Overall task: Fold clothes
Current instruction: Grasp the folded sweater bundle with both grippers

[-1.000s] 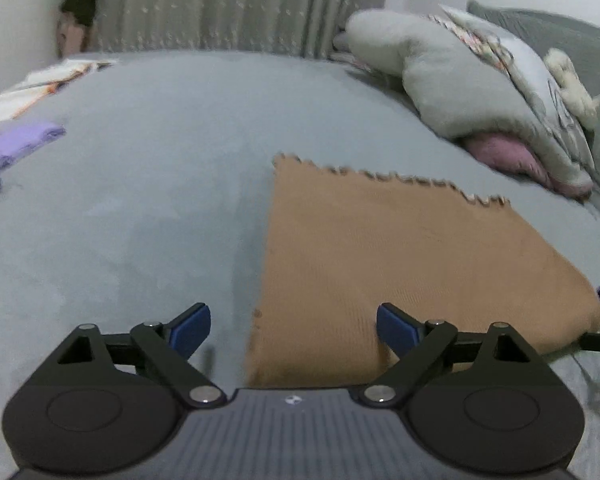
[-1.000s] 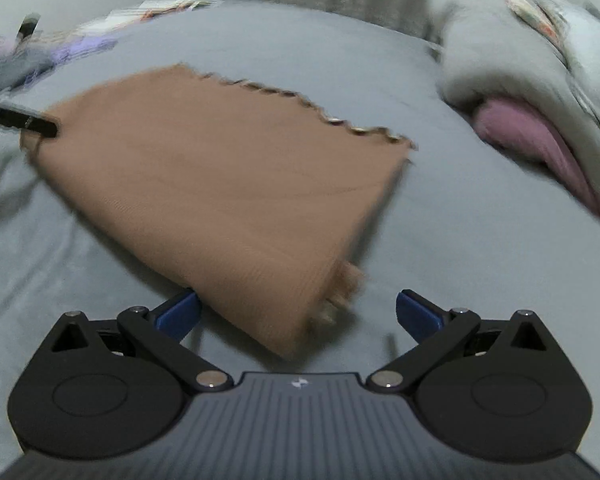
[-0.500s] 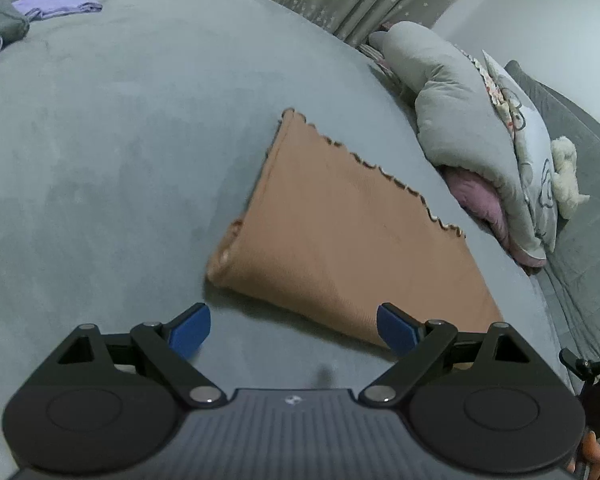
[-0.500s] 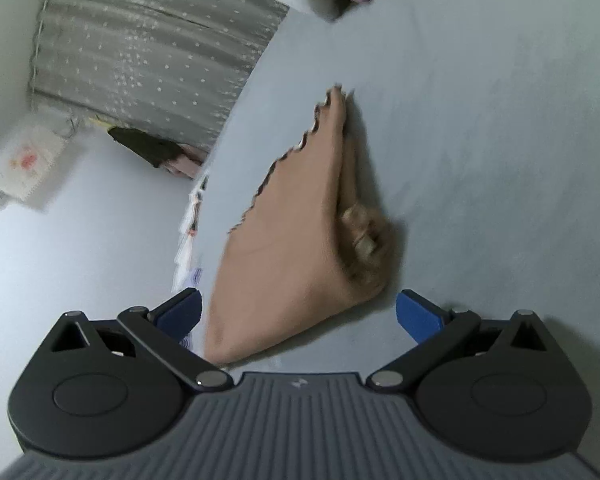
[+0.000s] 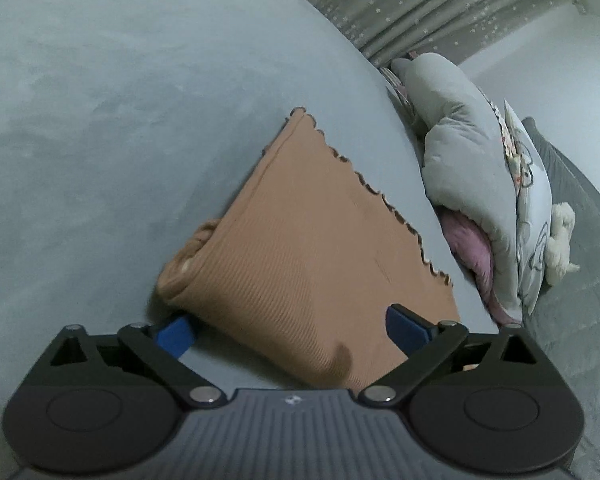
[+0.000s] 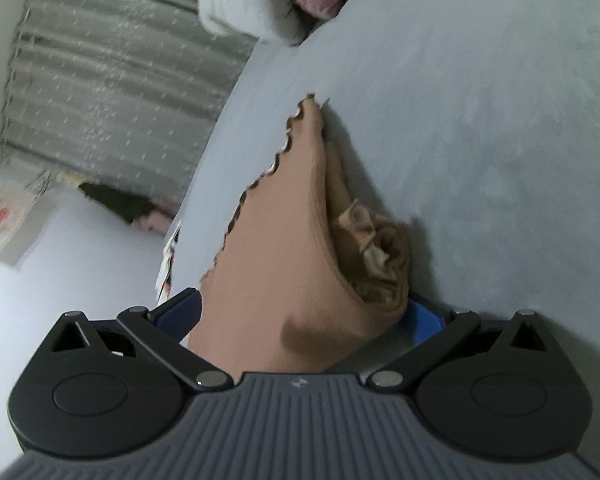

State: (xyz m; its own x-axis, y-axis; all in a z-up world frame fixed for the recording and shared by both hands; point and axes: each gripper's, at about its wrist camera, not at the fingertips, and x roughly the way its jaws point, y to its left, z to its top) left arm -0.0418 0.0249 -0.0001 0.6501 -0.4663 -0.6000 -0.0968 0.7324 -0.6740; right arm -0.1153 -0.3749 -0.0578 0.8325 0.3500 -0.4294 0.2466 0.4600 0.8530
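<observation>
Both grippers have been rolling and dropping toward the folded tan garment lying mid-frame on the grey bed; left gripper is just widening, right gripper gaping, each straddling its near edge ungripped.

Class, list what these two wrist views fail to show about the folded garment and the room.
- Brown garment: near edge hidden behind the gripper body, both views.
- Its underside: pressed against the bed.
- Pink item: mostly covered by the grey quilt, left view.
- Paper on wall: too blurred, right view.
</observation>
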